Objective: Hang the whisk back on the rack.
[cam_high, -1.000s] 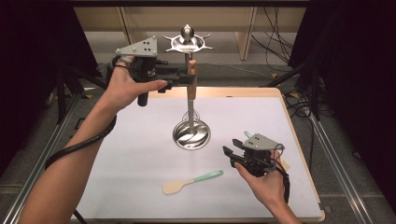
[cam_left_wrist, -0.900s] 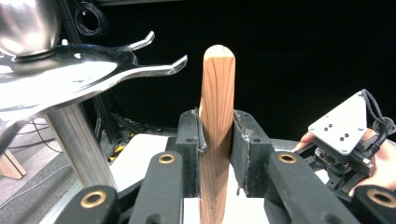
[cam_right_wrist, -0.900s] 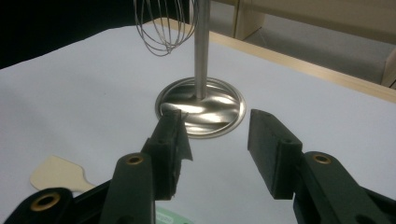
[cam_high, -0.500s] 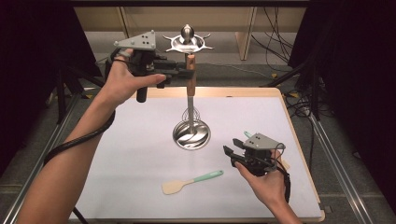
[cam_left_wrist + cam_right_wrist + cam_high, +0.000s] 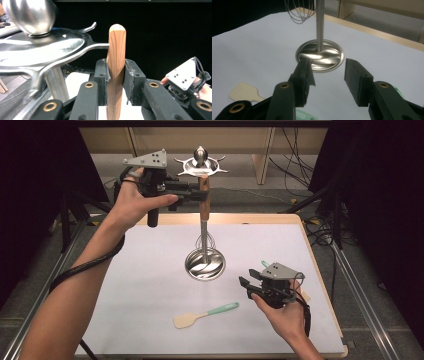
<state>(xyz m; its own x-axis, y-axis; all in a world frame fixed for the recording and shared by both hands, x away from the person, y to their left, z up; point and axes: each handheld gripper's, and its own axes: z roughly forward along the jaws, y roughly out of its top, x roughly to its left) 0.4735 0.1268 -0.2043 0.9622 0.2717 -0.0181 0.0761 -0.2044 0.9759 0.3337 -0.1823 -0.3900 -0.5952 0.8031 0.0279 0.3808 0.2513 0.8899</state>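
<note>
The whisk (image 5: pixel 203 200) hangs upright above the worktop (image 5: pixel 150 285), its wooden handle just beside a hook of the steel stand (image 5: pixel 204 262) and its wire end low by the stand's pole. The left tongs (image 5: pixel 200 195) are closed on the handle, high up at the top of the stand. The right tongs (image 5: pixel 245 282) are open with nothing between them, low over the worktop near the spatula (image 5: pixel 205 314)
</note>
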